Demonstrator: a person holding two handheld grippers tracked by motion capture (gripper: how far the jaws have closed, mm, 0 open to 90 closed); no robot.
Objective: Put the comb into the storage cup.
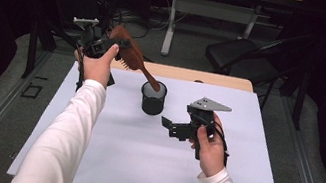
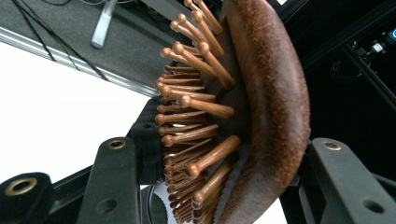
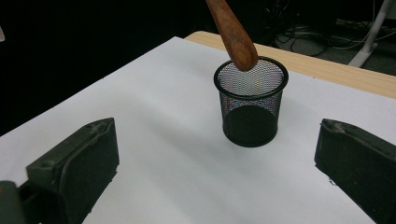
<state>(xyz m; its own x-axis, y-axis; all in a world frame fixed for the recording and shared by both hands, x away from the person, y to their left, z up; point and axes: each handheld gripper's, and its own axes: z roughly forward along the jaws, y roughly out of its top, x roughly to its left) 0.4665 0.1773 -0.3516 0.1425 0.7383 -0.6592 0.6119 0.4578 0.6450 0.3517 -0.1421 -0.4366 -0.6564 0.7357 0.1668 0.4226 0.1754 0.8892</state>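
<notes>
L claw [image 1: 117,45] clamped on knobby wooden hairbrush [image 1: 130,55], handle over round black mesh cup [image 1: 153,98]; R claw [image 1: 168,125] agape, empty.

The left arm, in a white sleeve, stretches from 6 o'clock up toward 11 o'clock, its hand wrapped around the black left tongs [image 1: 117,46], raised and tilted, jaws clamped tight on what they hold. The right forearm enters from 5 o'clock; its hand grips the black right tongs [image 1: 168,125] low near the centre, pointing toward 10 o'clock, jaws spread wide with nothing between them.
</notes>
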